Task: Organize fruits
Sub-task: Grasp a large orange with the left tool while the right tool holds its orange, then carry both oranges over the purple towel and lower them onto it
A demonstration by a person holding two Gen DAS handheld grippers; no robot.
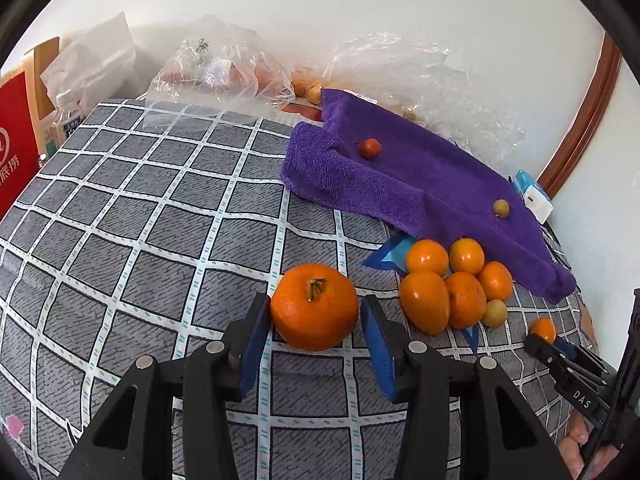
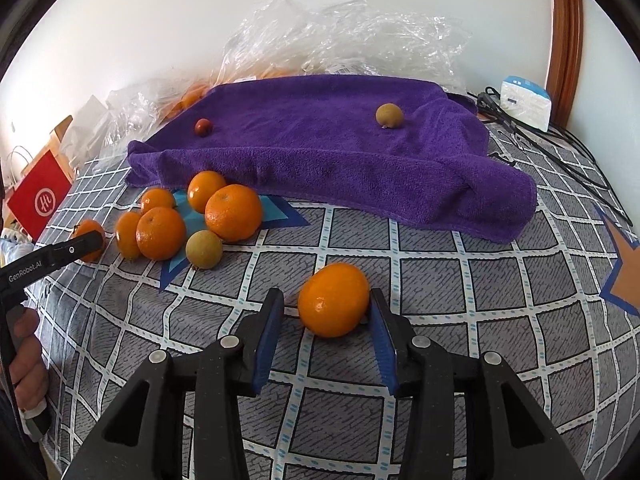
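My left gripper [image 1: 316,312] is open around a large orange with a stem [image 1: 314,306] that rests on the checked cloth; its left pad touches the fruit, the right pad stands just apart. My right gripper [image 2: 327,308] is open around another orange [image 2: 333,299], whose right side touches the right pad. A pile of several oranges [image 1: 452,284] with a small tan fruit [image 1: 495,313] lies beside the purple towel [image 1: 420,176]; it also shows in the right wrist view [image 2: 192,216]. On the towel [image 2: 320,152] sit a small red fruit [image 2: 203,126] and a tan fruit [image 2: 389,115].
Clear plastic bags [image 1: 224,68] holding more fruit lie at the back by the wall, and crumpled plastic [image 2: 340,32] lies behind the towel. A red bag [image 2: 38,200] stands at the left edge. A white box [image 2: 524,104] and black cables [image 2: 560,148] lie at the right.
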